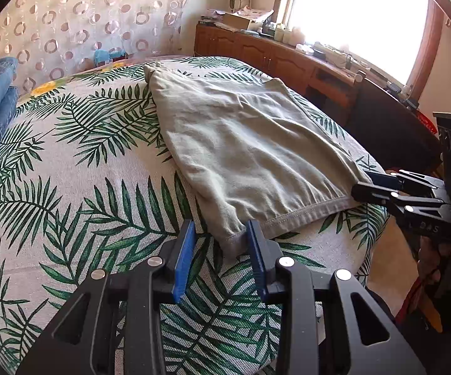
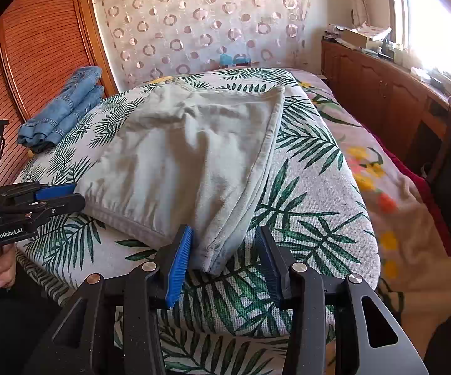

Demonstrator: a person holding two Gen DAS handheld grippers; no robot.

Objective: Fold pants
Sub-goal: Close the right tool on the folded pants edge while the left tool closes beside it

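Note:
Grey-beige pants (image 1: 241, 143) lie folded flat on the palm-leaf bedspread (image 1: 69, 172), with the hem ends nearest me. In the left wrist view, my left gripper (image 1: 220, 225) straddles the near left corner of the cloth. Its right pad touches the fabric and its left pad stands a little off it. My right gripper (image 1: 366, 186) shows at the far right corner. In the right wrist view, the right gripper (image 2: 225, 229) stands open around the near right corner of the pants (image 2: 188, 156), with a gap at its right pad. The left gripper (image 2: 75, 196) sits at the other corner.
Folded blue jeans (image 2: 66, 106) lie at the bed's far left. A flowered blanket (image 2: 382, 187) covers the right side of the bed. A wooden cabinet (image 2: 382, 87) with clutter runs under the window, and a dark chair (image 1: 382, 125) stands beside the bed. A wooden wardrobe (image 2: 38, 47) is on the left.

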